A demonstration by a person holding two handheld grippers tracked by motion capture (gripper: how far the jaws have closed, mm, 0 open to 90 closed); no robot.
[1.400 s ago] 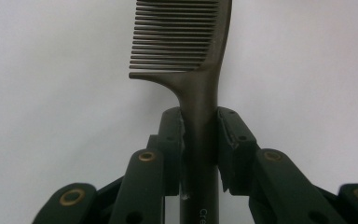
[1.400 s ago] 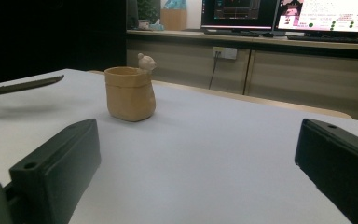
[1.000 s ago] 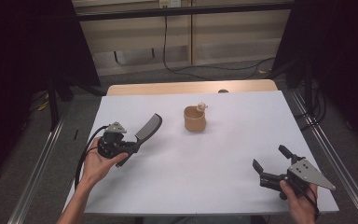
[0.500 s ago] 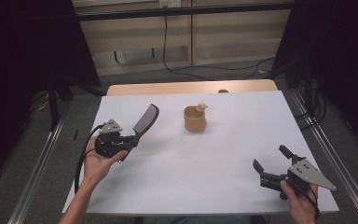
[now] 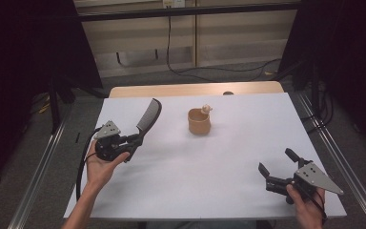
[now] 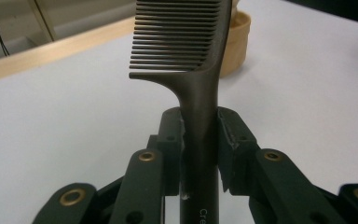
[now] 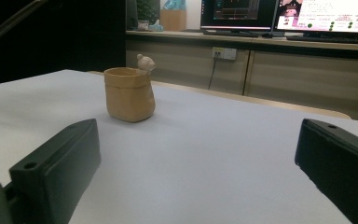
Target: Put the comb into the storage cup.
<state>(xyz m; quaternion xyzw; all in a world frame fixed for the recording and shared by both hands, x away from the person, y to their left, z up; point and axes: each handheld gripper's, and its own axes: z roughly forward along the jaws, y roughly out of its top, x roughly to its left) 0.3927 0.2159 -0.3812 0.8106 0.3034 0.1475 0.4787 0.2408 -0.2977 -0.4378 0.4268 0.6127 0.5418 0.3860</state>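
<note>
combs: 1, dark comb [image 5: 148, 116] clamped by handle in left claw [image 5: 136, 139] | cups: 1, tan cup [image 5: 199, 121] at 2 o'clock from it on worktop [image 5: 228, 186] | right claw [image 5: 277, 166] jaws apart, empty

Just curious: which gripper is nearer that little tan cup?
Left. The left gripper, holding the comb, sits just left of the cup; the right gripper waits at the near right corner.

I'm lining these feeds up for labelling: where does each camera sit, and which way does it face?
High view: above the table's near side, looking forward and down; both forearms, left gripper holding the comb, right gripper open.
Left gripper view: along its jaws clamping the comb's handle.
Right gripper view: low, between open jaws, toward the cup.
Every view shares the cup.
</note>
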